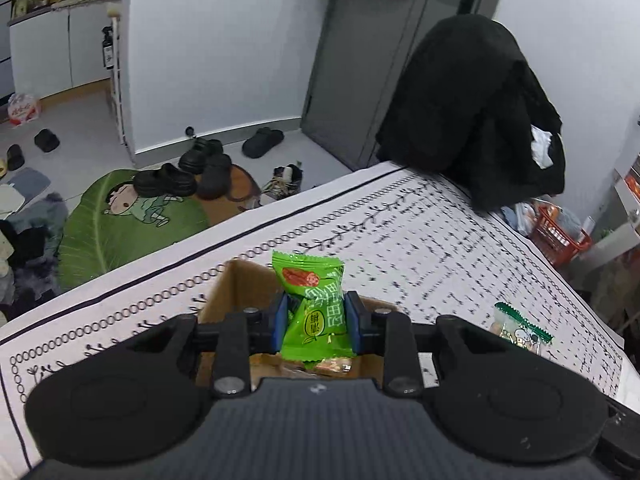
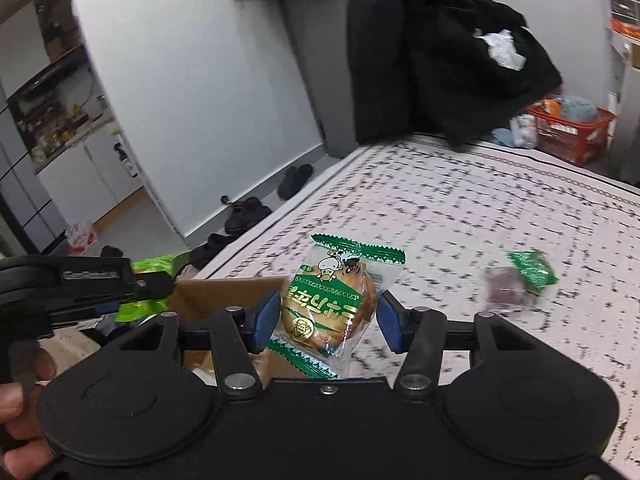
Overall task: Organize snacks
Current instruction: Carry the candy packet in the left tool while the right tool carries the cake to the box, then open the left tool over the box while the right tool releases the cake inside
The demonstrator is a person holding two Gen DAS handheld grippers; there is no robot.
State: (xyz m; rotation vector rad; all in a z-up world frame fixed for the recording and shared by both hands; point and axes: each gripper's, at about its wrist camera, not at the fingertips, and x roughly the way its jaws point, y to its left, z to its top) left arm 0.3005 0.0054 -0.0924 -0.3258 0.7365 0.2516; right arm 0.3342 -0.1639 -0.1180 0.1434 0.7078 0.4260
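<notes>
My left gripper (image 1: 316,322) is shut on a bright green snack packet (image 1: 314,308) and holds it over an open cardboard box (image 1: 236,284) on the patterned table. The box holds other snacks (image 1: 332,365). My right gripper (image 2: 326,320) has its blue pads beside a clear green-edged pastry packet (image 2: 328,304), held just right of the box (image 2: 224,294); the left pad touches it, and a gap shows at the right pad. The left gripper with its green packet (image 2: 146,288) shows at the left of the right wrist view.
A loose green-edged snack (image 1: 520,328) lies on the tablecloth to the right, and another (image 2: 520,280) shows blurred in the right wrist view. A chair draped with black clothes (image 1: 476,108) stands at the table's far end. A red basket (image 2: 568,134) sits beyond. Shoes lie on the floor (image 1: 188,176).
</notes>
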